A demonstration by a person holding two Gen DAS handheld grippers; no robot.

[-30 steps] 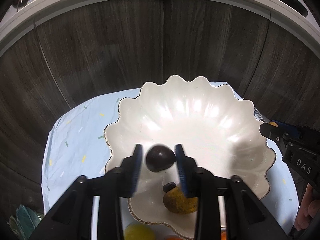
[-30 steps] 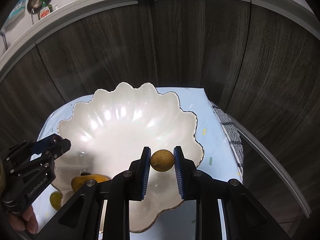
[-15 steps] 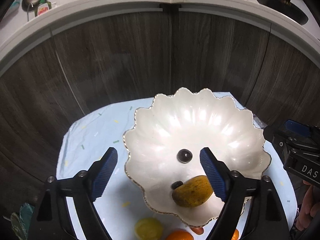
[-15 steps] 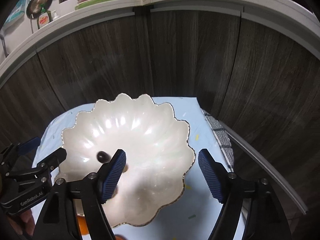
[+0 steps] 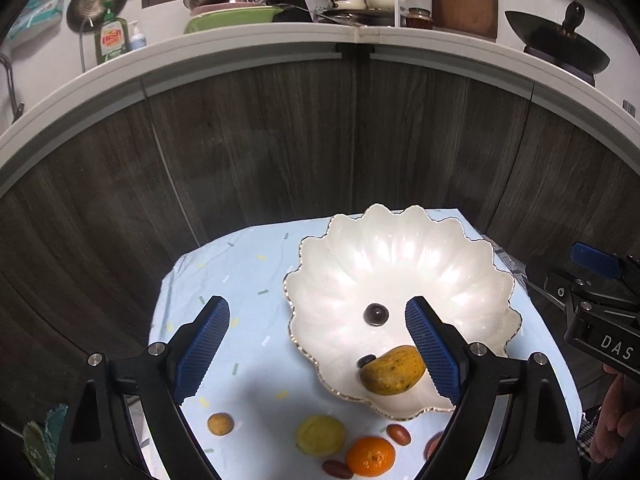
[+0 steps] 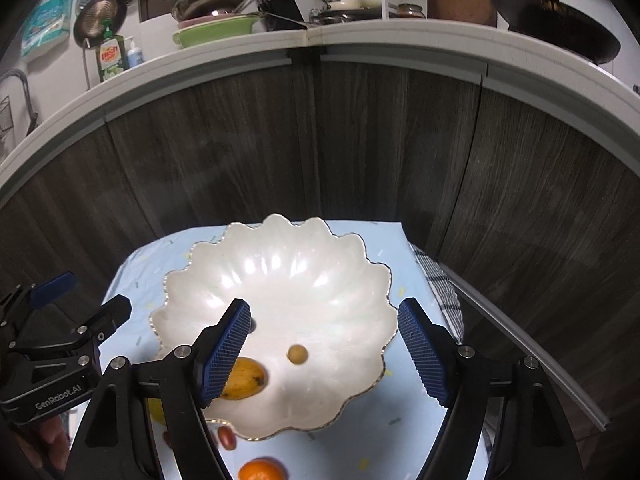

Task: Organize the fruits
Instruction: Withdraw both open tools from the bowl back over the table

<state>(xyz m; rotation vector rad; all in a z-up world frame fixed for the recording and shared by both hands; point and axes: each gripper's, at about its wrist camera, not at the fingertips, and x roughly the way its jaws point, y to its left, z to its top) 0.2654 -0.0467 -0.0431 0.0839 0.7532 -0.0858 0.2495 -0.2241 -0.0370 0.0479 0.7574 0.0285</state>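
- The left claw [image 5: 318, 346] stood wide apart, its jaws having just been opening, and nothing was between them.
- A dark round fruit [image 5: 376, 314] lay in the white scalloped bowl [image 5: 400, 264], below and beyond that claw, near a mango [image 5: 392, 370].
- The right claw [image 6: 324, 354] was wide apart and empty too; a small tan fruit [image 6: 297, 354] lay in the bowl under it.
- An orange [image 5: 370, 456] lay on the blue cloth [image 5: 248, 264].

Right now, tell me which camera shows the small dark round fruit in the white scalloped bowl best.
Left wrist view: the small dark round fruit sits unobstructed mid-bowl. The right wrist view shows at most a dark sliver behind the hand-held gripper's left finger.
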